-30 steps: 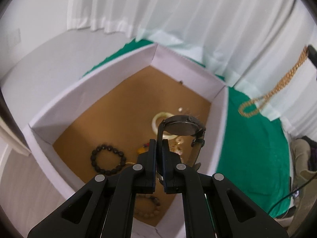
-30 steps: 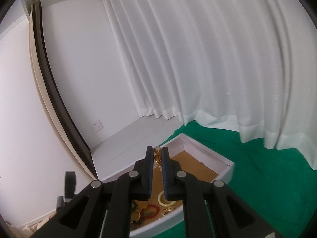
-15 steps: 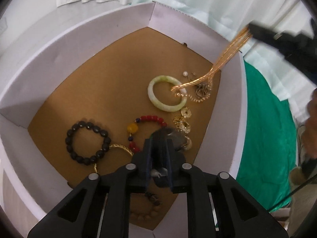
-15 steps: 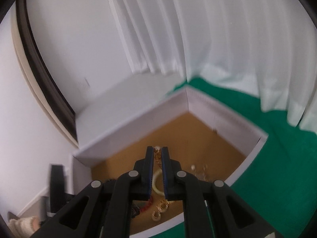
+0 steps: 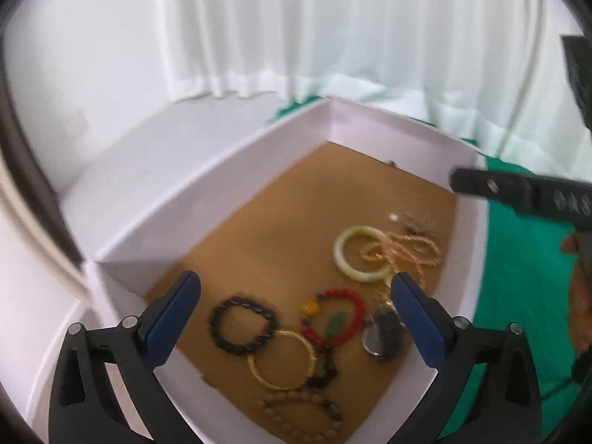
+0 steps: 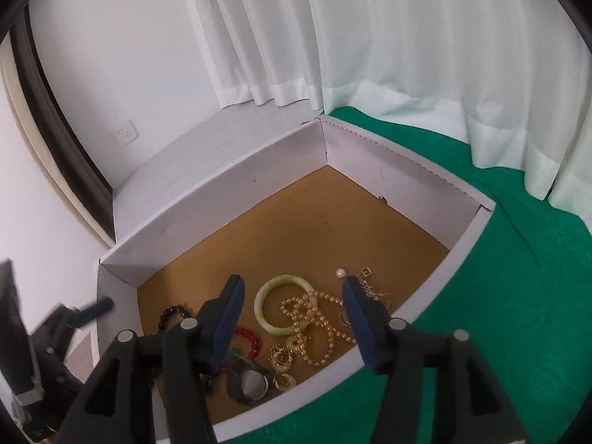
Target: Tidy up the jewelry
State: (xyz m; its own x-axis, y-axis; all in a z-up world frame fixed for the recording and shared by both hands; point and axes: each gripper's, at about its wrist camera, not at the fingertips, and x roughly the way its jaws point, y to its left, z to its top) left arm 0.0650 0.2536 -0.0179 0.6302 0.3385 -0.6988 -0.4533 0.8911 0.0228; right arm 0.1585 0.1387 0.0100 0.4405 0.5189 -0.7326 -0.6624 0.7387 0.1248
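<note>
The white box [image 6: 207, 207] sits on the green cloth [image 6: 499, 314], and the jewelry lies crowded in its near corner. Both grippers hang over it empty, the left gripper [image 5: 296, 292] with fingers wide apart, the right gripper [image 6: 292, 296] likewise spread. The gold bead chain [image 6: 314, 318] lies draped across the jade bangle [image 6: 285, 307]; the watch [image 6: 248, 379] rests by the red bead bracelet [image 5: 333, 318]. I'd lift both straight up and well clear of the wall, so nothing snags a loop.
</note>
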